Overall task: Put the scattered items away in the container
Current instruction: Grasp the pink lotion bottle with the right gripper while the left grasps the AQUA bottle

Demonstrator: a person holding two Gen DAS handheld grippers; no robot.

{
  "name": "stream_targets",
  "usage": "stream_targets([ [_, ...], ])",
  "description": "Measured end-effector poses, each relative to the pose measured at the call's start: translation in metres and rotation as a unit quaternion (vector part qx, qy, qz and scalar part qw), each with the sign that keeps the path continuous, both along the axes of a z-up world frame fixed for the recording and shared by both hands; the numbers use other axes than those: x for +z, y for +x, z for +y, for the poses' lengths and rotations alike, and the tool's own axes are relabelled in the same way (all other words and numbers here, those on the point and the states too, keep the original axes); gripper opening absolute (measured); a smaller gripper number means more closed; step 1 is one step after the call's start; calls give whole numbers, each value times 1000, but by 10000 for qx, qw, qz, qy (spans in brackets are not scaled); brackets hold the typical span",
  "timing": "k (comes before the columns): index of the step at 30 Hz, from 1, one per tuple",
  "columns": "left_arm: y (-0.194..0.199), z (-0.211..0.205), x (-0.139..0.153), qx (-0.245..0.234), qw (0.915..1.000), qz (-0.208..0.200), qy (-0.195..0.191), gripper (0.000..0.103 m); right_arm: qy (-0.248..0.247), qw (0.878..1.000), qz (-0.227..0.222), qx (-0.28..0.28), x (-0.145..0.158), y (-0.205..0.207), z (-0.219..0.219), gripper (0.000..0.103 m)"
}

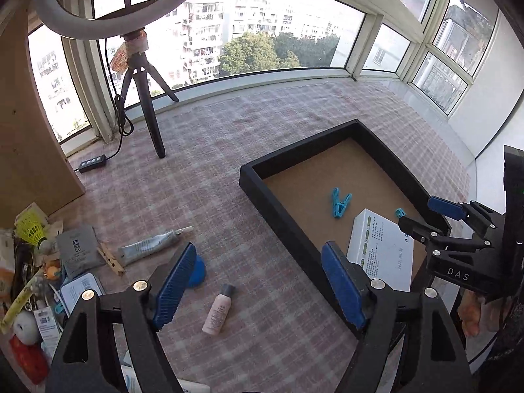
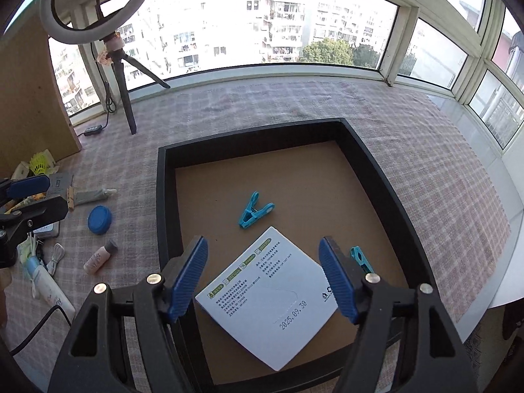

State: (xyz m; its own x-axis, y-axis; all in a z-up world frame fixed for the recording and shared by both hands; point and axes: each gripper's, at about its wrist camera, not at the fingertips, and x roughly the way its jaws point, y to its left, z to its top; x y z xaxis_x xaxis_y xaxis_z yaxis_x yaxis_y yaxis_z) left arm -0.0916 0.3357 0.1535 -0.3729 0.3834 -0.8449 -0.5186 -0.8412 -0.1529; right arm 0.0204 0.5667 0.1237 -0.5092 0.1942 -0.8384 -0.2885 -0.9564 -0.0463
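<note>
A black tray (image 2: 167,196) (image 1: 258,193) with a brown floor sits on the checked cloth. In it lie a white box (image 2: 268,298) (image 1: 381,249), a blue clothespin (image 2: 255,210) (image 1: 340,202) and a second blue clip (image 2: 359,258) (image 1: 400,212). My right gripper (image 2: 263,280) hangs open over the box, touching nothing. My left gripper (image 1: 260,285) is open and empty above the cloth just left of the tray, over a small pink bottle (image 1: 218,309) (image 2: 100,257). A blue lid (image 2: 99,219) (image 1: 198,273) and a grey tube (image 1: 149,244) (image 2: 91,196) lie nearby.
A heap of small items (image 1: 39,262) covers the left of the cloth: a yellow shuttlecock (image 1: 31,229), a wooden peg (image 1: 111,258), packets, a white tube (image 2: 49,285). A ring light on a tripod (image 1: 147,98) and a wooden panel (image 1: 29,137) stand at the back left. Windows lie behind.
</note>
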Motion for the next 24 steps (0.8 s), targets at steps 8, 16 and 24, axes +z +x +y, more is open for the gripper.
stream_targets([
  [8, 0, -98, -20, 854, 9960, -210, -176, 76, -255, 9977, -158, 614, -16, -29, -68, 69],
  [16, 28, -165, -46, 1395, 9884, -589, -143, 75, -807, 9887, -613, 1107, -59, -46, -132, 56],
  [24, 56, -194, -99, 1824, 9711, -1536, 77, 74, -1299, 9808, -1139, 906, -103, -57, -155, 51],
])
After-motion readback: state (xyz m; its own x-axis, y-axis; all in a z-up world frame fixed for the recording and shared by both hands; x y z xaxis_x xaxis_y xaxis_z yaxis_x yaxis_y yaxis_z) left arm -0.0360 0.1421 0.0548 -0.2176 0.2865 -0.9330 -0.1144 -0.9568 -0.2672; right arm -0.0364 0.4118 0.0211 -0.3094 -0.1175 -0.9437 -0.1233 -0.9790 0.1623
